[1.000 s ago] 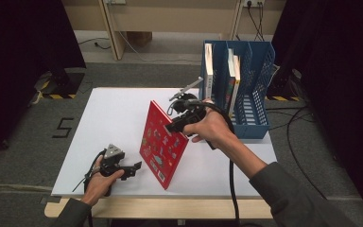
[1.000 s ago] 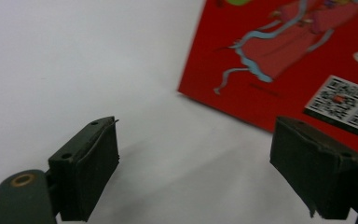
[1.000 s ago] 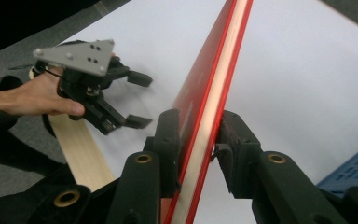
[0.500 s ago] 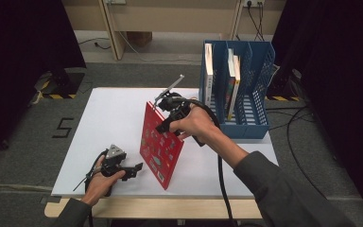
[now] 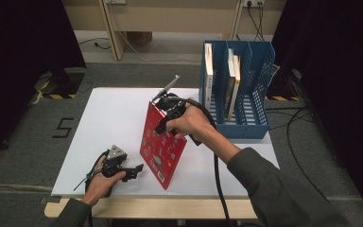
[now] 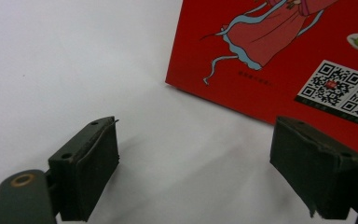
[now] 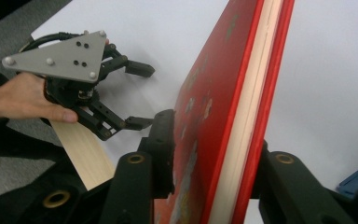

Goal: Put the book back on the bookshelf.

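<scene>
Our right tongs (image 5: 164,124) clamp the top edge of the red book (image 5: 162,147), their jaws just easing wider, and it stands tilted on the white worktop (image 5: 113,118). Our left tongs (image 5: 134,170) rest released beside its lower corner, touching nothing.

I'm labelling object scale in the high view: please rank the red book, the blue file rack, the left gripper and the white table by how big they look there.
1. white table
2. blue file rack
3. red book, though it stands nearer the camera than the rack, so true size is unsure
4. left gripper
</scene>
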